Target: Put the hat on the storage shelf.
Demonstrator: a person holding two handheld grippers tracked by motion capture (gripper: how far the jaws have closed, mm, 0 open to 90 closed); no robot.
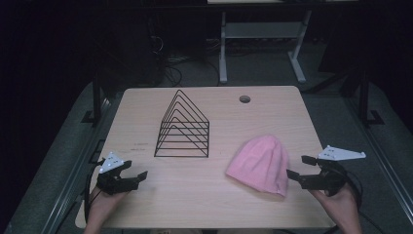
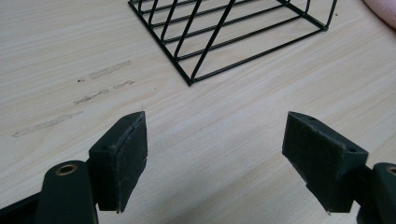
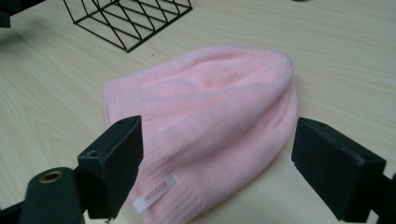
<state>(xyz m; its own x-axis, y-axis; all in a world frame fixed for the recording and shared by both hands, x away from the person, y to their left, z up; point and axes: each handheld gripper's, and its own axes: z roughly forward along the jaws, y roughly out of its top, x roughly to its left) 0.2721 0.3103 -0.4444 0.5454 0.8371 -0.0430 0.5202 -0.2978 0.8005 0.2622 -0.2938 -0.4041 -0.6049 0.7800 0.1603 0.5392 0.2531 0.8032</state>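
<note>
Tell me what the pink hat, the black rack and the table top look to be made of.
Pink hat: soft knit, likely fleece or acrylic; ribbed texture, matte, small sewn label.
Black rack: thin metal wire, apparently painted black; straight rigid rods with a slight sheen.
Table top: pale wood-grain laminate or veneer, smooth and matte; which one is unclear.

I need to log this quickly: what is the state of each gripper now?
Left gripper: open, holding nothing.
Right gripper: open, holding nothing, aimed at the pink hat.

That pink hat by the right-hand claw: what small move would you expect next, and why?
Probably the right gripper eases forward onto the pink hat. Its jaws stand open, aimed at the hat's edge, not yet gripping it.
</note>
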